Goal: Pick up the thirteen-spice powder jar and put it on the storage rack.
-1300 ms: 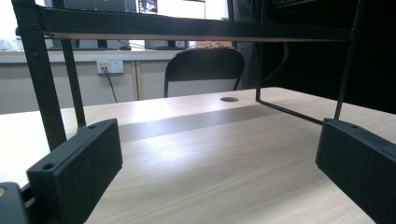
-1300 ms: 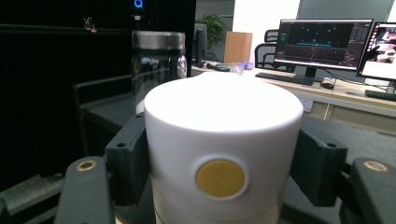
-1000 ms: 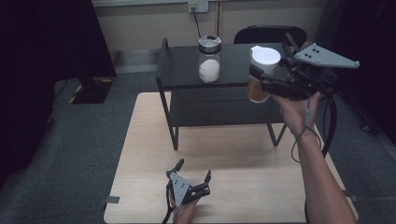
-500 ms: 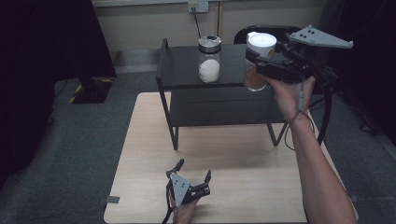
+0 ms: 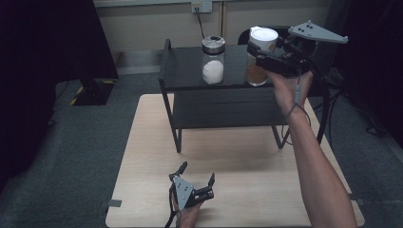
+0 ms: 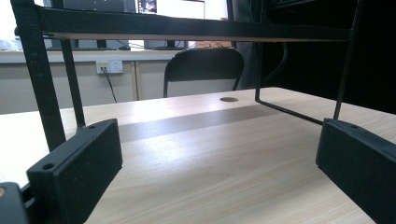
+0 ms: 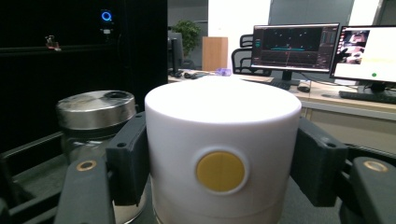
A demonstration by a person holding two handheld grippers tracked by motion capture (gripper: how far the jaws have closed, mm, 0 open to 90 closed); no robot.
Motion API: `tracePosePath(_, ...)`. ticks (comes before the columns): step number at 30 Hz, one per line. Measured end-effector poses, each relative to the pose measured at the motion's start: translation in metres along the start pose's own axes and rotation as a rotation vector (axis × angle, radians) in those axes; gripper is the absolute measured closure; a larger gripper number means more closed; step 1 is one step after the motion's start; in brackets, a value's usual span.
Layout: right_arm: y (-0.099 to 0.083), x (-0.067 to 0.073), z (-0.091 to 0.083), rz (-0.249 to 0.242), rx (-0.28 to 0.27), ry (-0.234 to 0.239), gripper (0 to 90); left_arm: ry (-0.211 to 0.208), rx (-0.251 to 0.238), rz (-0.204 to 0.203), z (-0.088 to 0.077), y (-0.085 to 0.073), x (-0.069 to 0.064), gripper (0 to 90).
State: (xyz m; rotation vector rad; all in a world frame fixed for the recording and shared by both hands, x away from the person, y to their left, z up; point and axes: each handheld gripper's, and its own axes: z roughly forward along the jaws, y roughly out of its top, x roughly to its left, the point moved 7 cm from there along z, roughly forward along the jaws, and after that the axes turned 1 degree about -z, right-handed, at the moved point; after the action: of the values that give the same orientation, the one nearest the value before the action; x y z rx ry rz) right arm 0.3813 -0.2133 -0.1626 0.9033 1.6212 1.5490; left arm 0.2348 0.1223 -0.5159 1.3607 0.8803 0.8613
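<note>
My right gripper [image 5: 264,53] is shut on a jar with a white lid [image 5: 263,38] and brown contents, holding it upright at the right of the black shelf's top [image 5: 185,66]. In the right gripper view both jaws press on the sides of the white lid [image 7: 222,135], which has a yellow dot. I cannot tell whether the jar's base touches the shelf. A glass jar with a metal lid [image 5: 213,61] and white contents stands just left of it [image 7: 95,112]. My left gripper [image 5: 196,173] rests open on the wooden table [image 5: 228,156] near the front edge, with nothing between its jaws [image 6: 219,158].
The black two-level shelf stands on the far half of the table, its legs [image 6: 42,79] in front of the left gripper. A dark chair [image 6: 203,70] sits behind the table. Monitors [image 7: 294,44] stand on a desk beyond the shelf.
The right gripper has carried the white-lidded jar a little left and farther over the shelf top, turning it from tilted to upright. The left gripper has stayed still.
</note>
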Motion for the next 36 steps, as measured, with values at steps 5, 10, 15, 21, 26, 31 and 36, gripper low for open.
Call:
tracePosePath(5,-0.001,0.001,0.011,0.002,-0.005,-0.022,30.6,0.0,0.0,0.002,0.0,0.0,0.0,0.1)
tracePosePath(10,-0.005,0.005,0.014,0.001,-0.028,-0.037,30.6,0.0,0.001,0.003,0.0,0.0,0.0,0.1)
tracePosePath(15,-0.007,0.006,0.013,-0.006,-0.037,-0.037,30.4,0.0,0.0,0.0,0.0,0.0,0.0,0.1)
tracePosePath(21,-0.011,0.006,0.011,-0.004,-0.051,-0.04,30.2,0.0,0.001,0.002,0.0,0.0,0.0,0.1)
tracePosePath(26,-0.011,0.007,0.011,-0.005,-0.053,-0.043,30.1,0.0,0.001,0.003,0.0,0.0,0.0,0.1)
tracePosePath(31,-0.012,0.006,0.014,0.0,-0.049,-0.042,20.4,0.0,0.0,0.003,0.0,0.0,0.0,0.1)
tracePosePath(36,-0.016,0.01,0.014,-0.015,-0.091,-0.043,4.9,0.0,0.0,0.001,0.0,0.0,0.0,0.1)
